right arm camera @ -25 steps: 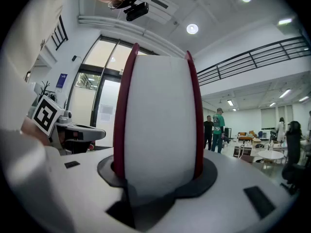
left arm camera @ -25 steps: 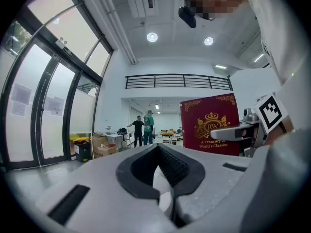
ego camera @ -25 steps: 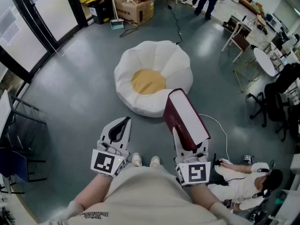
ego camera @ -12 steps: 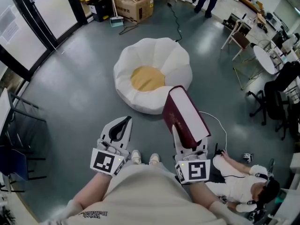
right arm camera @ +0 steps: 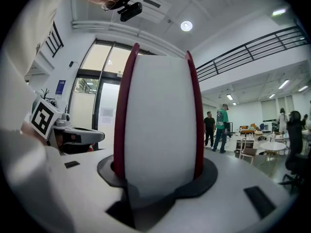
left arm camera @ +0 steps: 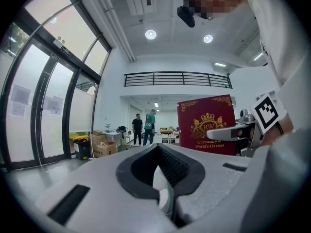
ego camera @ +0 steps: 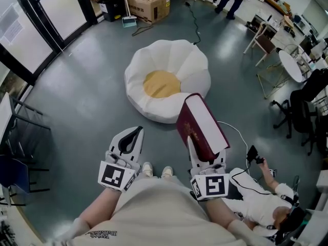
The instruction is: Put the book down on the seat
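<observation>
The right gripper (ego camera: 205, 157) clamps its jaws on the lower edge of a maroon hardcover book (ego camera: 201, 124), lower right, short of the white beanbag seat (ego camera: 190, 68) at upper centre; the left gripper (ego camera: 131, 136) has its jaws together; gripped so low, the book could pivot free prematurely.

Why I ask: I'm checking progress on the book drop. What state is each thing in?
right gripper: shut on the book.
book: closed, standing upright in the jaws, not yet on the seat.
left gripper: shut, nothing between its jaws.
beanbag seat: on the floor, nothing lying on it.
</observation>
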